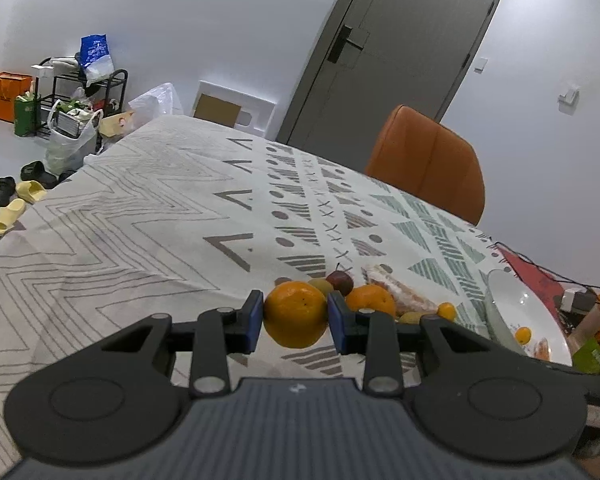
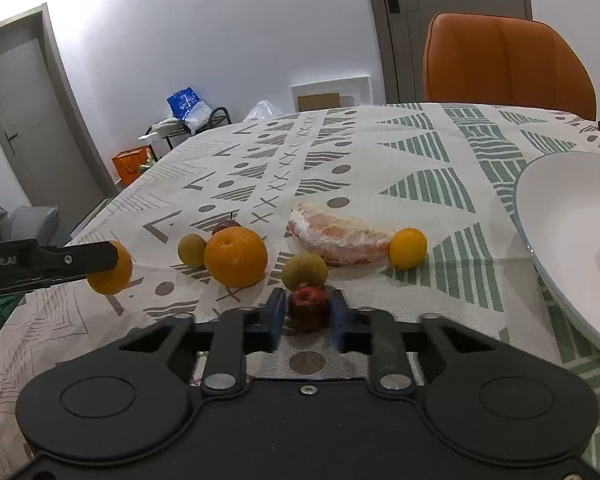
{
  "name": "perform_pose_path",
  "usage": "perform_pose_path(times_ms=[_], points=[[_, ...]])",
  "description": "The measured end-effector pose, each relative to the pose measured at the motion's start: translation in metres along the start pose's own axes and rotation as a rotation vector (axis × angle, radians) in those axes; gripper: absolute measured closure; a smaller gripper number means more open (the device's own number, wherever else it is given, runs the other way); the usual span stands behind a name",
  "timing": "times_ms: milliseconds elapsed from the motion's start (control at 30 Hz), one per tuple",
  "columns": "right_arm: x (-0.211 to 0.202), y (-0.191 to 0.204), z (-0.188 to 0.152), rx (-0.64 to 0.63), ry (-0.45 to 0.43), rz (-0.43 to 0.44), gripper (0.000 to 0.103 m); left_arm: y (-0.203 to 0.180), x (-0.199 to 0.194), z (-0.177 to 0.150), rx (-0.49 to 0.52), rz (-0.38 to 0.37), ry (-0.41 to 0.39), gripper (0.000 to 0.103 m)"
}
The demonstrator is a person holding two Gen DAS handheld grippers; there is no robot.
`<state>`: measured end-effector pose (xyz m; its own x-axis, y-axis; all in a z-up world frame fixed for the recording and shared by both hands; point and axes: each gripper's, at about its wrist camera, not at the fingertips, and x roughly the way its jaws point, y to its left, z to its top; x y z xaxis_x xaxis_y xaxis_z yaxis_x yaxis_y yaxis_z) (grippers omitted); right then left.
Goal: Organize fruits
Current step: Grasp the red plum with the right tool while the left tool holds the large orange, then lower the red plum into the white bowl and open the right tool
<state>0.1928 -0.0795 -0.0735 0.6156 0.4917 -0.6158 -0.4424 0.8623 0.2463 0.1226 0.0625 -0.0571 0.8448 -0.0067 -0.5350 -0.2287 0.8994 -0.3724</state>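
Left wrist view: the left gripper [image 1: 295,316] pinches a round orange [image 1: 295,313] between its blue pads, lifted off the patterned tabletop [image 1: 140,220]. The white ceramic plate [image 1: 512,300] to its right holds only one small yellow-orange fruit [image 1: 523,335].

Right wrist view: the right gripper [image 2: 308,312] is pressed onto a small dark red fruit [image 2: 309,307] left of the plate. A second orange [image 2: 235,257], two green-brown fruits, a wrapped pomelo wedge [image 2: 340,240] and a small yellow citrus [image 2: 407,248] lie loose, so most sorting remains, I judge.

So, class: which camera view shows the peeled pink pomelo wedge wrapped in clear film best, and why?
The right wrist view: the peeled pink pomelo wedge in clear film lies whole and unblocked on the patterned tablecloth. In the left wrist view the wedge is small, far off and partly hidden behind a round orange.
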Motion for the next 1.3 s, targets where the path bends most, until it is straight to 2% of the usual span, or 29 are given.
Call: perform_pose_path(times_ms=[233,467,900,1300], points=[[-0.014,0.008,0.000,-0.008,-0.023,-0.015,0.082,-0.008,-0.003,0.000,0.004,-0.022,-0.012,0.070],[-0.033,0.008,0.001,-0.010,-0.057,-0.018,0.082,-0.031,-0.001,0.000,0.048,-0.056,-0.011,0.070],[-0.079,-0.026,-0.003,0.050,-0.148,-0.070,0.082,-0.080,0.017,-0.006,0.112,-0.127,0.014,0.070],[-0.109,-0.077,-0.011,0.142,-0.205,-0.156,0.082,-0.128,0.033,-0.014,0.183,-0.188,0.043,0.070]])
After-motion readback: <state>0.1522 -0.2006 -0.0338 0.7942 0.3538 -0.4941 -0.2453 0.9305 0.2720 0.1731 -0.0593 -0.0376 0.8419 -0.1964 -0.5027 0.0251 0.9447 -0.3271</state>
